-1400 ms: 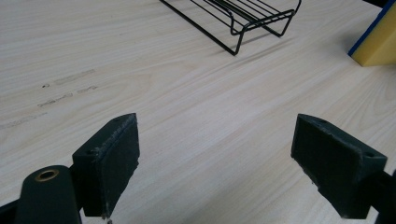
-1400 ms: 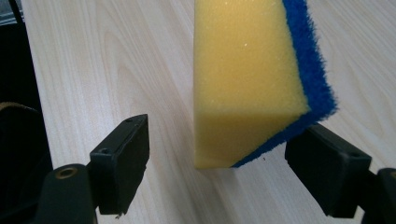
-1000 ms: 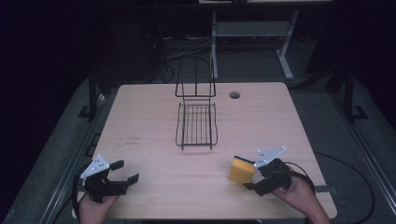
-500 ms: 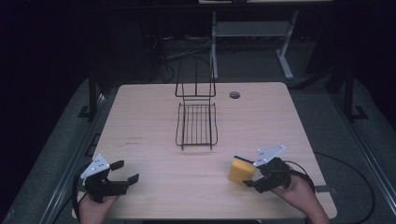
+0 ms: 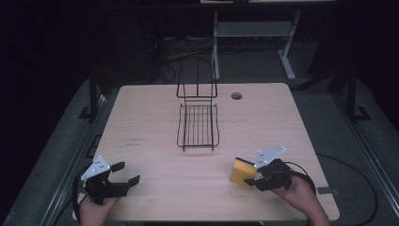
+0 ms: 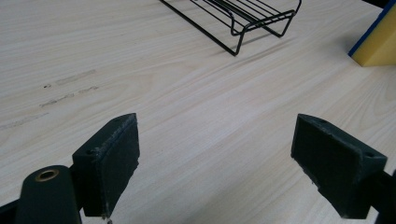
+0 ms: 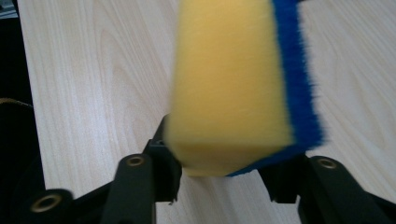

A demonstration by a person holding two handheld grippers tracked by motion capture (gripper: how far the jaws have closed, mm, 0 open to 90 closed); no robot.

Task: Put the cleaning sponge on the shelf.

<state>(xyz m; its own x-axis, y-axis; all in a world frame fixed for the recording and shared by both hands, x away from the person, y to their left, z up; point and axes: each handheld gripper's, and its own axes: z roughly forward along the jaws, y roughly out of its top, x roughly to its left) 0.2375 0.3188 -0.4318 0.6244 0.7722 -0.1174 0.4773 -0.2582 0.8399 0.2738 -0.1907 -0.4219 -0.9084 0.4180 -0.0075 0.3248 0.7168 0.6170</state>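
While held low at the near-left corner of the wooden table (image 5: 155,113), left gripper (image 5: 126,173): released, jaws spread wide, nothing between them, bare wood beneath (confirmed in the left gripper view (image 6: 215,158)). Person's left hand (image 5: 96,207) wrapped around its body.

Centre of table: black wire rack (image 5: 198,123), upright back panel at the far end, flat slatted tray toward the person. Well apart from both grippers. Near corner of rack visible in left gripper view (image 6: 243,18).

Near-right: right gripper (image 5: 250,178) clenched on a yellow sponge (image 5: 241,172) with a blue scouring face (image 7: 292,79). Sponge gripped at its near end, one jaw per side (image 7: 224,84). Located right of the rack's near end, close to the tabletop (contact cannot be determined).
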